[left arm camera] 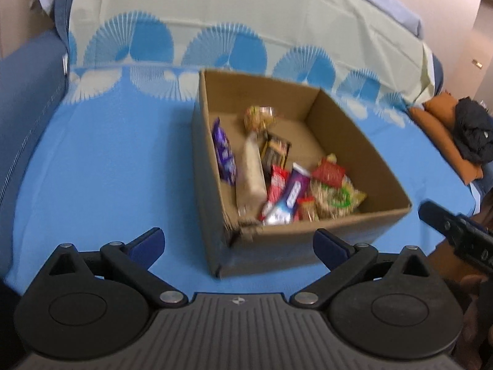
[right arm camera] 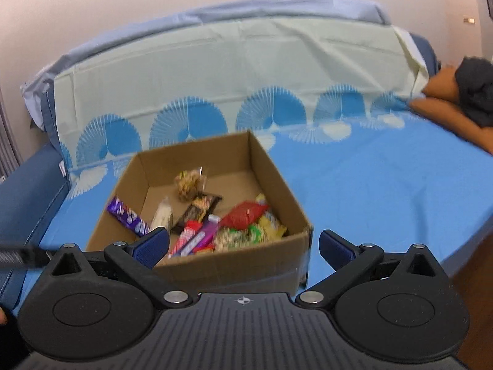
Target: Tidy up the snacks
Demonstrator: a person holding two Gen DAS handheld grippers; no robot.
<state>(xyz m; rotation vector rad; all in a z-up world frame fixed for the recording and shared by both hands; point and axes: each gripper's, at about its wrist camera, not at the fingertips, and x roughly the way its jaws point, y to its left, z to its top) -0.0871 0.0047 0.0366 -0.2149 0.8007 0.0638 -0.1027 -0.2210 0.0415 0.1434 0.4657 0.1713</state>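
Left tool (left arm camera: 238, 245) empty, agape — box (left arm camera: 311, 232) snacks (left arm camera: 286, 191) blurred, labels unreadable.

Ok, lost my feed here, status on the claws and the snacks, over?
Left claw open, empty. Right claw open, empty. Snacks all in cardboard box on blue sheet. Nothing blocking.

Both tools I am steering point forward and downward. My left gripper (left arm camera: 238, 248) has its jaws spread wide, blue pads (left arm camera: 148, 243) angled outward, nothing between them. My right gripper (right arm camera: 245, 248) is likewise spread wide and empty, and its black body shows at the right edge of the left camera's view.
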